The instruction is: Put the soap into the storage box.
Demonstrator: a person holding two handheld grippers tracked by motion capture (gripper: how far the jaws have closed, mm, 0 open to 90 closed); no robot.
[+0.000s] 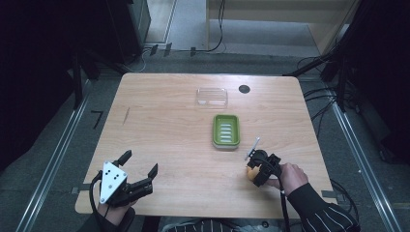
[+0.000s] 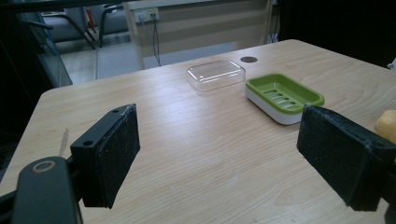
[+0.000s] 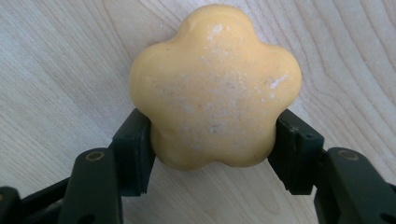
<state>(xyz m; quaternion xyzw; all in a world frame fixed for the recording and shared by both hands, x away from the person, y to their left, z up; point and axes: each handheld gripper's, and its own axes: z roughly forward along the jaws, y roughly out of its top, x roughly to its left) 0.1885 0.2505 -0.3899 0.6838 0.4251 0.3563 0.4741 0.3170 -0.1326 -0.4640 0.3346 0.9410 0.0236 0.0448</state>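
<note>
Nearest the person, well off to the near left of the green soap dish (image 1: 226, 131), the left gripper (image 1: 140, 169) rests low over the worktop (image 1: 169, 130) with its fingers (image 2: 109, 154) spread wide and nothing between them; on the near right of the dish, the right gripper (image 1: 257, 170) has its fingers (image 3: 135, 151) pressed against the two flanks of the flower-shaped yellow soap (image 3: 215, 88), which lies flat on the wood just short of the dish and a little to its right.

The soap looks like a solid, stiff bar, light enough for one gripper; its surface is dull and powdery here, so probably not slippery while dry, though the rounded lobes could let it squirm out under a careless squeeze. The present hold, in the notches low on the sides between lobes, seems the sound place to take it, since the pads seat against the waist rather than on a bulge.

Beyond the dish, toward the far edge, lies a clear plastic lid (image 1: 212, 96); just to the right of that sits a small dark round cap (image 1: 244, 89) set into the worktop.
</note>
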